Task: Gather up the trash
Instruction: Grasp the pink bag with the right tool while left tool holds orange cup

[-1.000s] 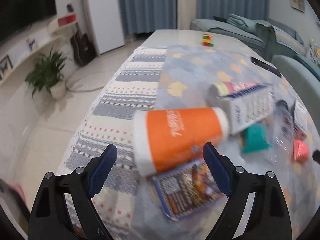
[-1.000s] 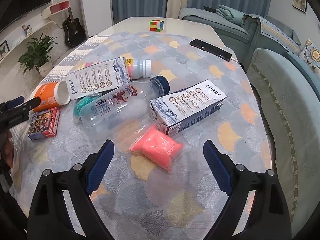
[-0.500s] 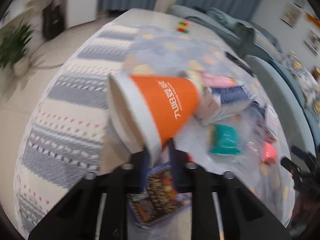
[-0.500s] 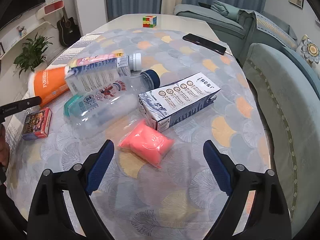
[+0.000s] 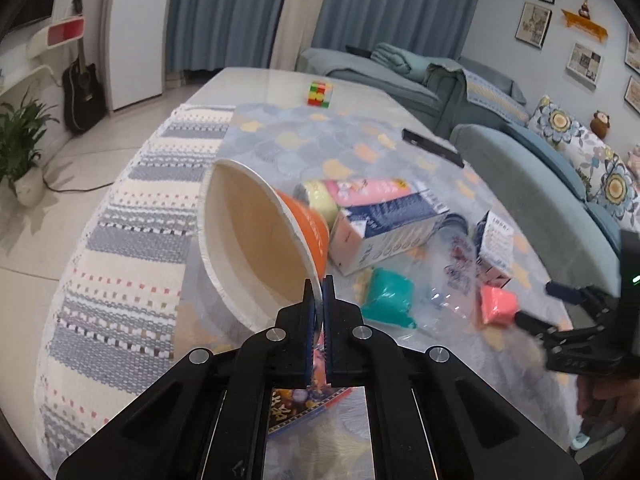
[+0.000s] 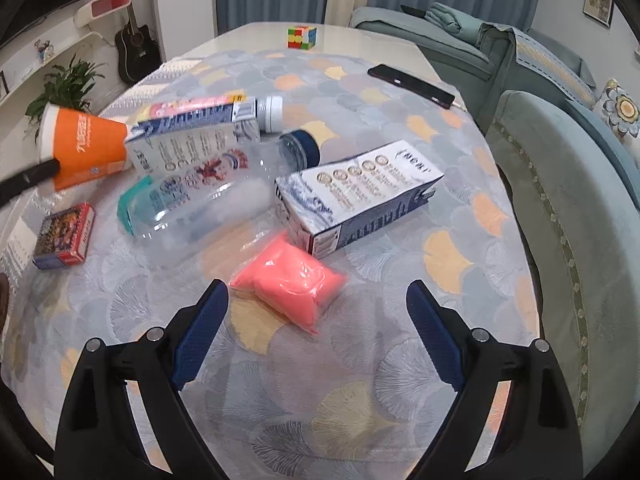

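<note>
Left gripper (image 5: 319,288): jaws just closed, now pinched tight on the rim of the orange paper cup (image 5: 260,248). One second back: jaws wide, cup lying on its side between them, low in the frame. Now: cup tipped up off the worktop (image 5: 280,92), white mouth turned toward the camera at centre frame, orange wall behind it to the right. Read as: first piece of trash secured, ready for carrying to a bin; no bin visible in either view.

Directly below the left gripper, bottom centre: small printed card box (image 5: 298,404), flat on the worktop, partly hidden by the jaws. Right of the cup, touching or nearly touching it: milk carton (image 5: 384,232). Below the carton: teal packet (image 5: 388,300).

Right gripper (image 6: 318,320): jaws wide apart, nothing held, no change over the last second. Between and just above its fingertips, lower centre of the right wrist view: pink packet (image 6: 290,284), flat on the worktop, not yet touched. Judged the likely next pick. Just beyond the pink packet: second carton (image 6: 360,196); to the left of that, clear plastic bottle (image 6: 208,200) on its side.

Far end of the worktop, upper centre: puzzle cube (image 6: 302,37); phone (image 6: 412,86) upper right. Neither judged trash.
</note>
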Demonstrator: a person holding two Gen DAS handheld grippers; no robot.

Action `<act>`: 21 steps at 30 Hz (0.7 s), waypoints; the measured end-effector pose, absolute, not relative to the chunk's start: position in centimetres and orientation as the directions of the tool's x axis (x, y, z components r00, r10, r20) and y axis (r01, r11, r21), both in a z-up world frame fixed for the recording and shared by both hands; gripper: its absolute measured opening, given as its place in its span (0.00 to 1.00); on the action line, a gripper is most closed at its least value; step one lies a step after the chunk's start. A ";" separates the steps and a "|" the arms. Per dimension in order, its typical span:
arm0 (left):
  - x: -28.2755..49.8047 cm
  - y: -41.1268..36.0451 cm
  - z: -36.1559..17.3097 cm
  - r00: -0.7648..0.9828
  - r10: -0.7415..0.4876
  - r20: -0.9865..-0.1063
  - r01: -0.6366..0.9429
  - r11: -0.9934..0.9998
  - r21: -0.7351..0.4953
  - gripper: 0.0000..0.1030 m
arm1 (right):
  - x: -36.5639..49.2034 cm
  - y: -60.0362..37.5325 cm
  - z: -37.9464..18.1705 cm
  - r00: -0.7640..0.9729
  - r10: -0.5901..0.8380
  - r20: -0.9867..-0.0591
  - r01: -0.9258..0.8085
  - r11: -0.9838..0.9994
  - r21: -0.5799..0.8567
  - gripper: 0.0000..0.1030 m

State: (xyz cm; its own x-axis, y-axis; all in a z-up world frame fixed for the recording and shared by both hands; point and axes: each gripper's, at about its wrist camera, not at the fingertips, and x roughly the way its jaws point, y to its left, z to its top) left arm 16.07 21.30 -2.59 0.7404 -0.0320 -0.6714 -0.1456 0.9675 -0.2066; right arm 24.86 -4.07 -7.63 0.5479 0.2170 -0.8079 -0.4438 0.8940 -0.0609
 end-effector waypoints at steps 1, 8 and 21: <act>15.8 21.1 -2.1 0.752 -0.029 -0.659 -0.139 0.970 -0.201 0.01 | 24.9 -3.8 -7.9 0.548 0.209 -0.810 -0.450 0.890 -0.076 0.84; 14.3 19.9 0.1 0.800 -0.018 -0.600 -0.111 0.978 -0.178 0.01 | 25.6 -2.1 -9.9 0.534 0.176 -0.827 -0.461 0.881 -0.110 0.84; 13.0 19.7 1.5 0.828 0.036 -0.559 -0.125 0.985 -0.122 0.01 | 25.7 -2.0 -7.4 0.562 0.193 -0.804 -0.435 0.896 -0.089 0.33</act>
